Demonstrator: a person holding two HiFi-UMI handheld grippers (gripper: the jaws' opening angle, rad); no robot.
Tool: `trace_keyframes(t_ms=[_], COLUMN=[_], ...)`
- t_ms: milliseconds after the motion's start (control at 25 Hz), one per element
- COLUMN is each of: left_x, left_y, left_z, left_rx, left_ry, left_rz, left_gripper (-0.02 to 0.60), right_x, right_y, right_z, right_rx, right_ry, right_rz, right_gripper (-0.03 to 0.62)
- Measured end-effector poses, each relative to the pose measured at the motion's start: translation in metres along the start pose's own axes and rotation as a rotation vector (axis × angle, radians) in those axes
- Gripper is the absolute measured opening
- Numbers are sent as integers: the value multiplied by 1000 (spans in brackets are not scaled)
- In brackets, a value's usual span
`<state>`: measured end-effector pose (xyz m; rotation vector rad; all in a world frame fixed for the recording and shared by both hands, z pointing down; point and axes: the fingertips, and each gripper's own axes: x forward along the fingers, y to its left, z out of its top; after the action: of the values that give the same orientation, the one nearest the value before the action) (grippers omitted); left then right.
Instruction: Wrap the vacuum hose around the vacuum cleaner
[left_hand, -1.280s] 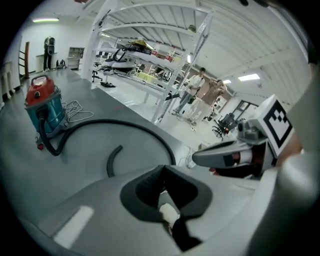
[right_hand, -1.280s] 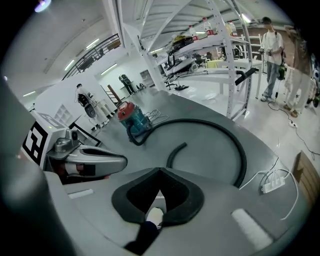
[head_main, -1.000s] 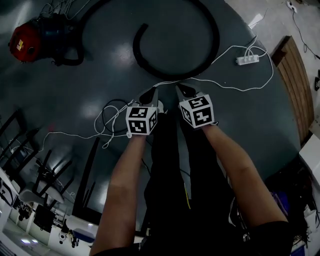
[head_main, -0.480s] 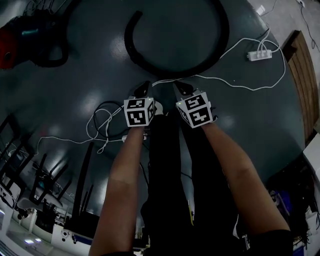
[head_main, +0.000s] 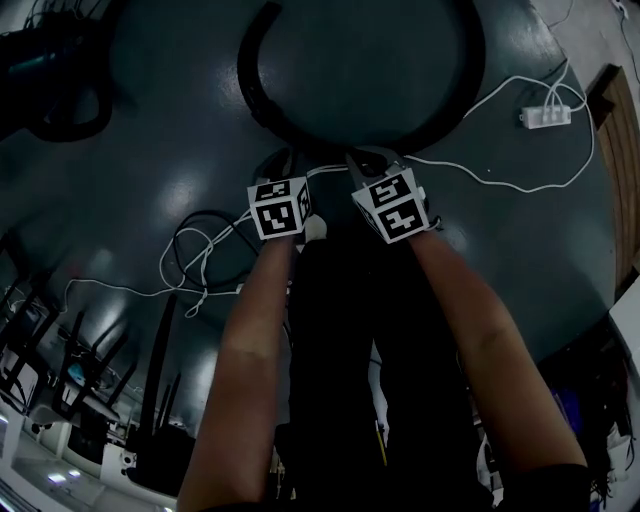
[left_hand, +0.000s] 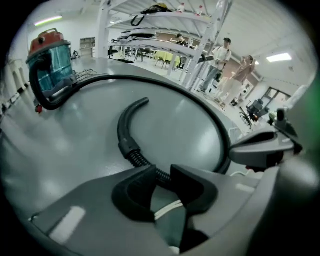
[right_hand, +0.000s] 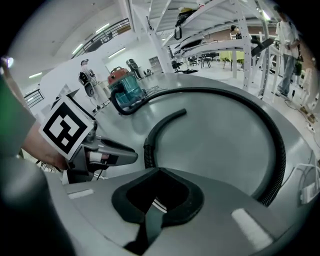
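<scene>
Now, you hold two grippers low over the dark floor (head_main: 150, 180). There is one vacuum hose (head_main: 262, 105), lying in a wide arc just ahead of both grippers. It runs to the one vacuum cleaner (left_hand: 50, 60), which stands upright toward the floor's far left.

Your left gripper (left_hand: 162, 172) has just been opening. Its jaws stand slightly apart and grip nothing, and the ribbed hose shows through the gap beyond the tips. Your right gripper (right_hand: 159, 172) is clenched shut and empty.

Only the head view shows the single power strip (head_main: 548, 115) near the floor's right edge, with white cables (head_main: 500, 186) trailing from it. Only the gripper views show the cleaner's red top and the shelving racks (right_hand: 200, 45) behind.
</scene>
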<state>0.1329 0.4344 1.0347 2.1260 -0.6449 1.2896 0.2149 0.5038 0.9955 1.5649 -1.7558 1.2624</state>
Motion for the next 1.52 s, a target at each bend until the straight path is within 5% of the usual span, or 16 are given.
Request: trace_keyframes(t_ms=[280, 600, 840, 1200, 1520], left_x=[39, 79, 99, 107, 73], left_y=[53, 86, 91, 99, 95], left_z=[4, 29, 28, 18, 37], left_rx=[-302, -415, -415, -414, -350], left_ry=[-58, -109, -76, -2, -86], left_rz=[134, 190, 248, 310, 286], left_gripper=[191, 290, 310, 249, 245], right_x=[42, 74, 82, 88, 85], right_y=[-11, -21, -29, -27, -16], right_z=[-3, 5, 7, 12, 30], right_rx=[-43, -43, -49, -45, -46], right_ry=[3, -16, -18, -31, -32], right_rz=[-6, 6, 3, 18, 16], right_gripper=[-6, -6, -6, -6, -6])
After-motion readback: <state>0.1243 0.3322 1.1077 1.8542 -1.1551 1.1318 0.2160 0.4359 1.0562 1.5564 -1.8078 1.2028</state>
